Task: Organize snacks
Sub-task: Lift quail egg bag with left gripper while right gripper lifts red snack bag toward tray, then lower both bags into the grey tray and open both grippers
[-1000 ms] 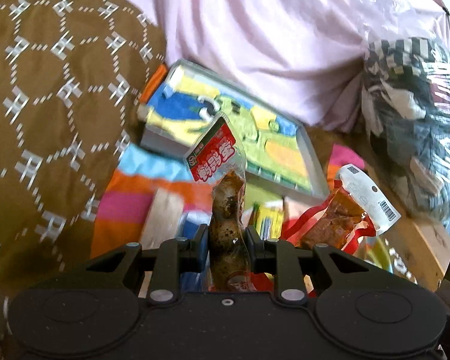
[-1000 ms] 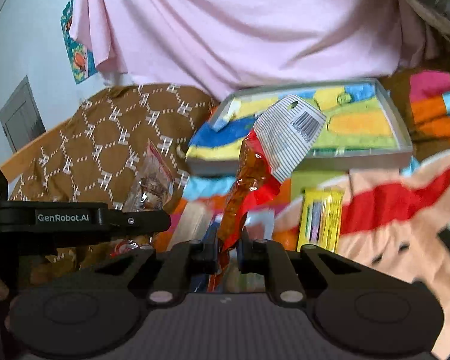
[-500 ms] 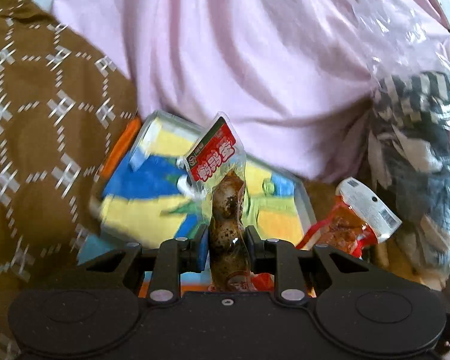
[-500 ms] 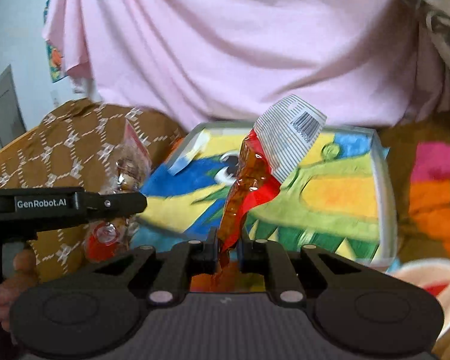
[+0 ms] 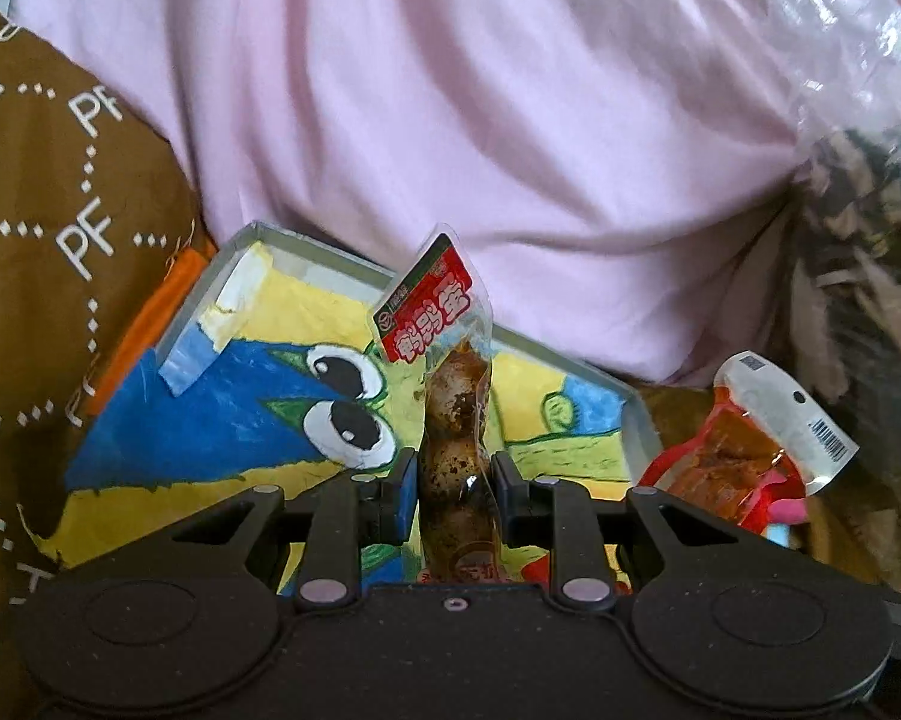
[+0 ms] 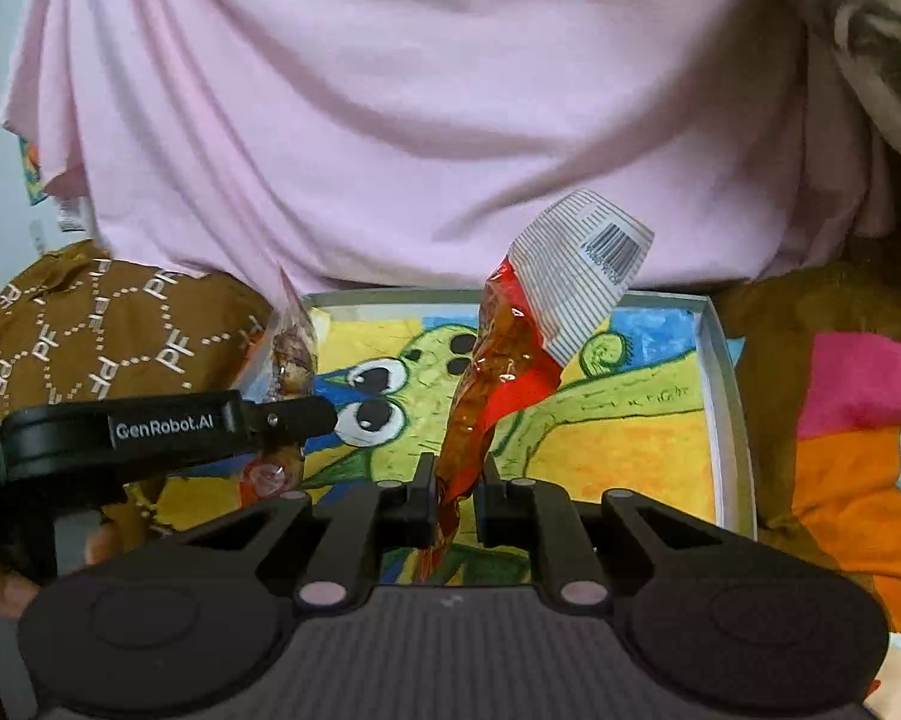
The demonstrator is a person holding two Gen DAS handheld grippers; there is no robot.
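- Snacks, two in all, one to each gripper; both packets stand upright above the painted tray.
- The left gripper (image 5: 453,489) is clamped on a clear packet of brown eggs (image 5: 455,414); the packet's red label sits at 12 o'clock from the fingers; at least two eggs show through the film, though the lower end is hidden behind the gripper body.
- The right gripper (image 6: 455,495) is pinched tight on the thin lower end of a red sauce packet (image 6: 498,384); the packet's white barcode flap leans toward 1 o'clock.
- One tray (image 6: 720,372), shallow and grey-rimmed, lies under both packets; its floor carries a painted green creature with two large eyes on yellow and blue.
- In the left wrist view the sauce packet (image 5: 744,456) appears at 3 o'clock from the egg packet, well apart from it; in the right wrist view the left gripper (image 6: 306,414) reaches in from 9 o'clock.
- One pink cloth (image 5: 450,120) fills the far side at 12 o'clock; one brown patterned cushion (image 5: 48,240) lies at 9 o'clock of the tray; one striped blanket (image 6: 846,420) lies at 3 o'clock.
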